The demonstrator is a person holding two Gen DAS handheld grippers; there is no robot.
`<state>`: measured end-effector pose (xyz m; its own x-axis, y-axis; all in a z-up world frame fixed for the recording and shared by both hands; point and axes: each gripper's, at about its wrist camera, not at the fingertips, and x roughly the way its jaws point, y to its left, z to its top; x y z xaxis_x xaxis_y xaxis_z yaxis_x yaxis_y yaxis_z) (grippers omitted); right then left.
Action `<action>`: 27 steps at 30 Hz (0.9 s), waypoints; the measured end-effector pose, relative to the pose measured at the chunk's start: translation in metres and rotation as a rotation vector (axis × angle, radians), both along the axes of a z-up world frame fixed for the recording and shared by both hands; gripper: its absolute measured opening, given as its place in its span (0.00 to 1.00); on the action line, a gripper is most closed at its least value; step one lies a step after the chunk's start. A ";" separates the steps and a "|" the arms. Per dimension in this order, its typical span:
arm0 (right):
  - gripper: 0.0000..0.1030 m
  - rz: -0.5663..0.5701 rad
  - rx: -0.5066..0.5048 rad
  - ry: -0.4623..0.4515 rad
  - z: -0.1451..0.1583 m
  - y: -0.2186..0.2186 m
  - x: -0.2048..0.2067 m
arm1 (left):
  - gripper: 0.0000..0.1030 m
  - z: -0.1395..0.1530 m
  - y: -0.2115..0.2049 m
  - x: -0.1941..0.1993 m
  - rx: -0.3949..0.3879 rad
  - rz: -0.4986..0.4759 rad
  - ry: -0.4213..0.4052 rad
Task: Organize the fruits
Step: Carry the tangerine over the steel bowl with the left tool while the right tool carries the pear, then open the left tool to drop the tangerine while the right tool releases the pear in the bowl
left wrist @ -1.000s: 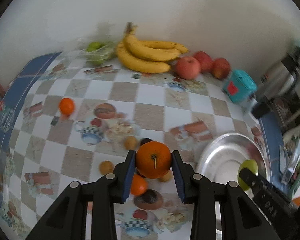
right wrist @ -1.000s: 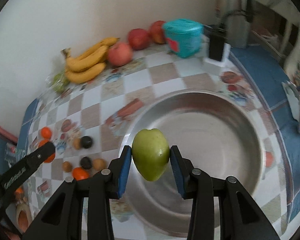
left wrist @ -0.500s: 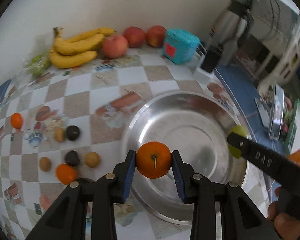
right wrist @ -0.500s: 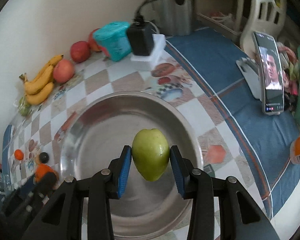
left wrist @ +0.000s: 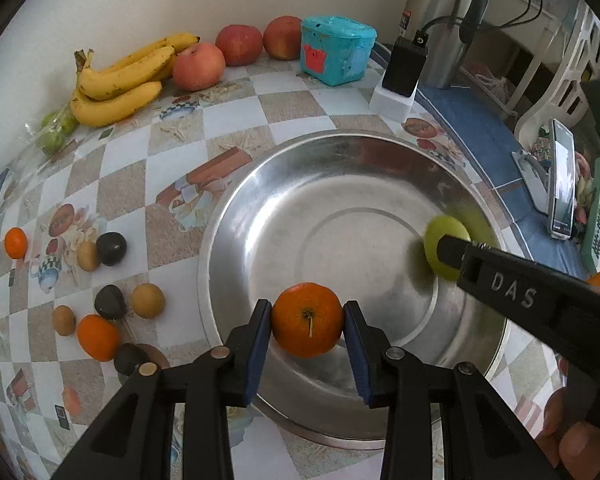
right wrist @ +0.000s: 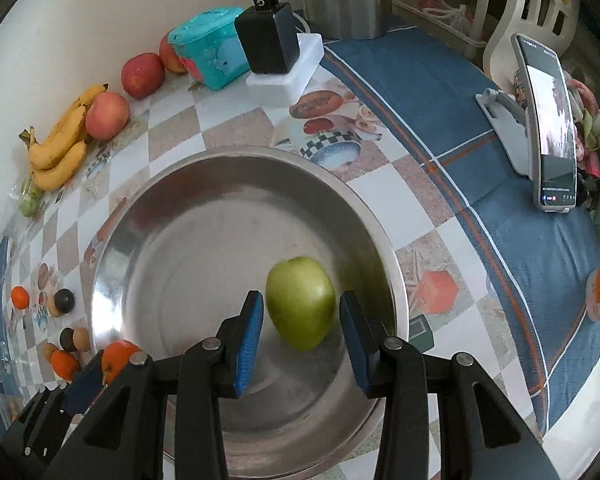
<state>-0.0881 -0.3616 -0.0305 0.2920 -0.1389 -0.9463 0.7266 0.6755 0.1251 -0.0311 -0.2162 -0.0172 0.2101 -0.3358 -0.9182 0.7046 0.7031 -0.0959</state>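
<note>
Steel bowl [right wrist: 108, 264]: green apple [right wrist: 301, 303] between parted right hand-held gripper [right wrist: 302, 322] pads, seemingly untouched; left hand-held gripper [left wrist: 307, 326] clamps orange [left wrist: 307, 319].

Right gripper [right wrist: 302, 328] jaws parted, blue pads clear of the green apple [right wrist: 301, 302] on both sides. Apple lies inside the large round steel basin [right wrist: 172, 216] on the checked counter [right wrist: 380, 184], near its right wall.

Teal box [left wrist: 337, 50] seen by wall beside black charger [left wrist: 405, 65] on white block; phone [right wrist: 548, 120] propped on stand, right side of worktop [left wrist: 292, 108]
</note>
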 end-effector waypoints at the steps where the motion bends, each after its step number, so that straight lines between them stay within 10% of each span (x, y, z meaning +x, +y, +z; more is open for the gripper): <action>1: 0.41 -0.001 -0.001 0.001 0.000 0.000 0.000 | 0.39 0.000 0.000 0.000 -0.003 0.000 0.006; 6: 0.41 0.002 -0.015 -0.008 0.007 0.001 0.001 | 0.56 0.009 0.001 0.000 -0.026 0.000 -0.007; 27: 0.41 0.122 -0.078 -0.040 0.029 0.039 0.012 | 0.57 0.039 0.095 0.073 -0.053 0.351 -0.008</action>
<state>-0.0763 -0.3226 -0.0011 0.3481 -0.1723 -0.9215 0.6338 0.7675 0.0959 0.0423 -0.1215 0.0213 0.3285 -0.2892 -0.8991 0.4218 0.8967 -0.1344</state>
